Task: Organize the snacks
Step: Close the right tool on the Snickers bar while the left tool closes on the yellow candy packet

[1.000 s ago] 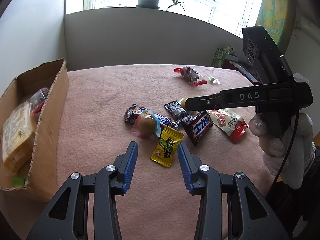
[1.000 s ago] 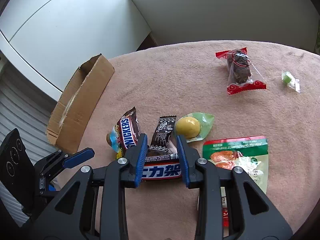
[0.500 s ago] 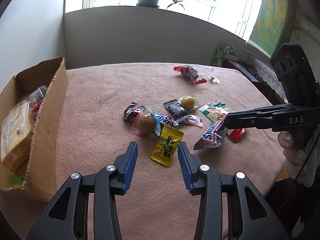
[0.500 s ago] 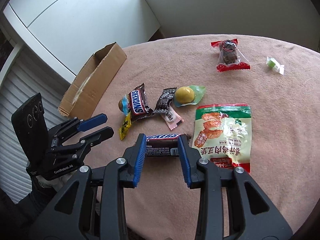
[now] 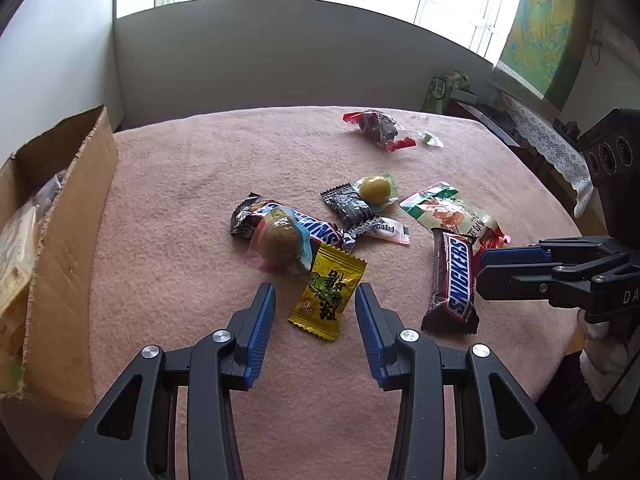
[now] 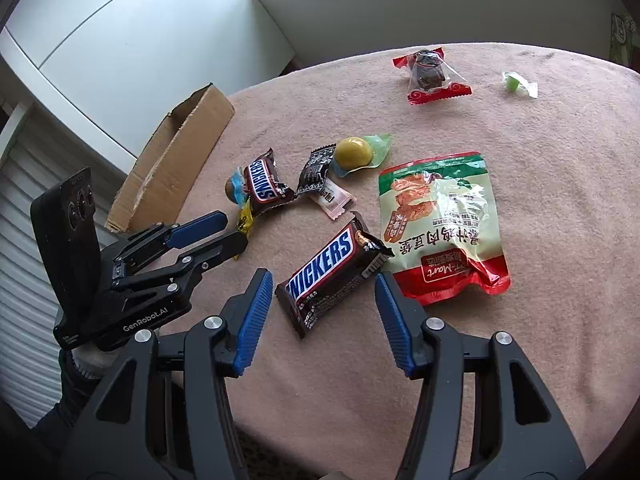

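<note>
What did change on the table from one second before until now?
The right hand-held gripper pulled one Snickers bar out of the snack pile toward the table's near edge and let it go; its jaws are opening. The left hand-held gripper stayed over the yellow candy packet.

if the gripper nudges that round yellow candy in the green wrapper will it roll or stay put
The round yellow candy would probably try to roll, being ball-shaped. Its loose green wrapper spreads flat beside it on the fuzzy pink cloth, so it likely stops quickly. The glossy film may slip under the pads.
</note>
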The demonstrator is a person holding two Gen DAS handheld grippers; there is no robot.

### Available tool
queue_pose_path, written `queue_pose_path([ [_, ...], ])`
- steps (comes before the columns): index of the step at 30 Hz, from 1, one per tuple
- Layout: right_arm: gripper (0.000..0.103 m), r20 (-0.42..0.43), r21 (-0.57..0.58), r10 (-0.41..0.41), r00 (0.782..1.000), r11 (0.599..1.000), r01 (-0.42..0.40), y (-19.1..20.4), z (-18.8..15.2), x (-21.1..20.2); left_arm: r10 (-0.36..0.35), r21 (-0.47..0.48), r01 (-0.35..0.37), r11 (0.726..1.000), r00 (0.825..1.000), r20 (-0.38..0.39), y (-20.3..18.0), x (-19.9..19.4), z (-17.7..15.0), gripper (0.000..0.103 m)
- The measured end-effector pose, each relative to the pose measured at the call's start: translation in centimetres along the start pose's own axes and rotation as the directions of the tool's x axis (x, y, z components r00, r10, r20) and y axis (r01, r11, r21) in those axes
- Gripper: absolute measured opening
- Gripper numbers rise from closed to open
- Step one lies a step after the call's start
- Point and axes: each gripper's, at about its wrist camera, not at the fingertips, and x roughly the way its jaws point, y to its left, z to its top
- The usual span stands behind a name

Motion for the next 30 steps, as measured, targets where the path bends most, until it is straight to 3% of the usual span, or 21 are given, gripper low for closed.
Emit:
queue_pose_path([
  [6,0.056,-0.003,-0.032,-0.051,0.999,0.998,0.051,1.1,0.9,1.5,-0.009,-0.006,0.009,1.000,1.000,-0.026,0.2,0.6,0.0,0.038],
  [10,0.056,0.003,-0.083,-0.107,0.994,0.991,0.107,2.0,0.7,2.2,0.001,0.007,-0.001,1.000,1.000,-0.026,0.0,0.6,0.0,0.026],
  [13,0.049,0.010,-0.098,-0.126,0.992,0.987,0.126,1.9,0.5,2.2,0.003,0.015,-0.003,1.000,1.000,-0.025,-0.1,0.6,-0.1,0.021],
  [21,0.041,0.029,-0.145,-0.159,0.987,0.976,0.161,2.5,0.0,2.4,0.003,-0.001,-0.003,1.000,1.000,-0.015,-0.1,0.2,-0.3,0.020],
  [25,0.043,0.023,-0.194,-0.183,0.983,0.963,0.184,3.2,-0.1,2.8,0.005,-0.007,-0.005,1.000,1.000,-0.021,-0.1,0.3,-0.3,0.020],
  [30,0.039,0.033,-0.185,-0.188,0.982,0.964,0.191,3.4,-0.2,2.7,0.011,-0.004,-0.011,1.000,1.000,-0.009,-0.4,0.1,-0.3,0.020],
])
